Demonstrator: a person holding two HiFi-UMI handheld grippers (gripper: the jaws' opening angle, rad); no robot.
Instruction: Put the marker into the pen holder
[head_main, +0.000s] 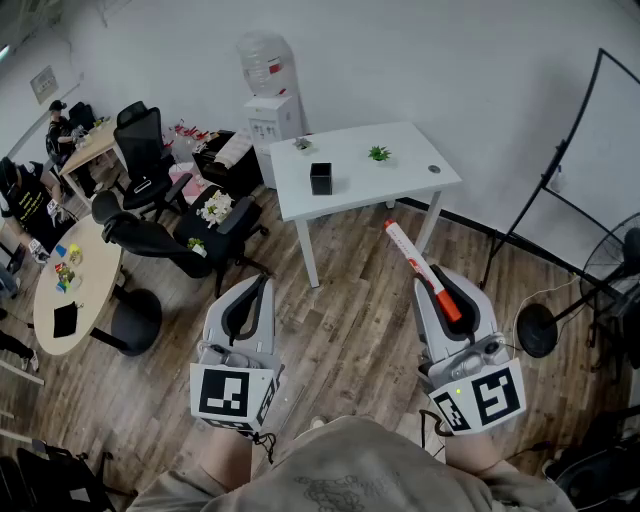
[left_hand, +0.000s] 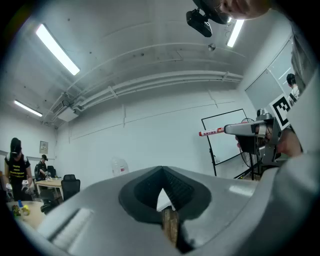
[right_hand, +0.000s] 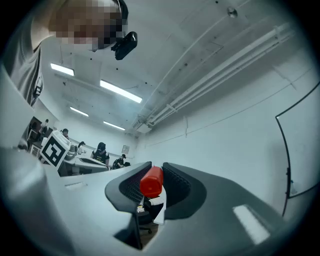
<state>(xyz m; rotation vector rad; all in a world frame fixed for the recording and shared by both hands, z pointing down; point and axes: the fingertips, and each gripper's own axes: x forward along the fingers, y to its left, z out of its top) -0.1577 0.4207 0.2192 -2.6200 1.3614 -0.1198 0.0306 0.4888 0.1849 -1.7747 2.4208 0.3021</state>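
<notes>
A marker (head_main: 415, 265) with a white body and a red-orange end sticks forward out of my right gripper (head_main: 432, 278), which is shut on it. The right gripper view shows the marker's red end (right_hand: 151, 181) clamped between the dark pads. My left gripper (head_main: 260, 284) is shut with nothing in it, its jaws pressed together in the left gripper view (left_hand: 163, 186). That view also catches the marker (left_hand: 212, 132) off to the right. A black pen holder (head_main: 321, 178) stands on the white table (head_main: 400, 165), well ahead of both grippers.
Two small green plants (head_main: 378, 153) sit on the white table. A water dispenser (head_main: 270, 95) stands behind it. Black office chairs (head_main: 150, 240) and a round table (head_main: 80, 290) are at the left, with people further left. A black frame stand (head_main: 565, 150) and fan (head_main: 622, 262) are at the right.
</notes>
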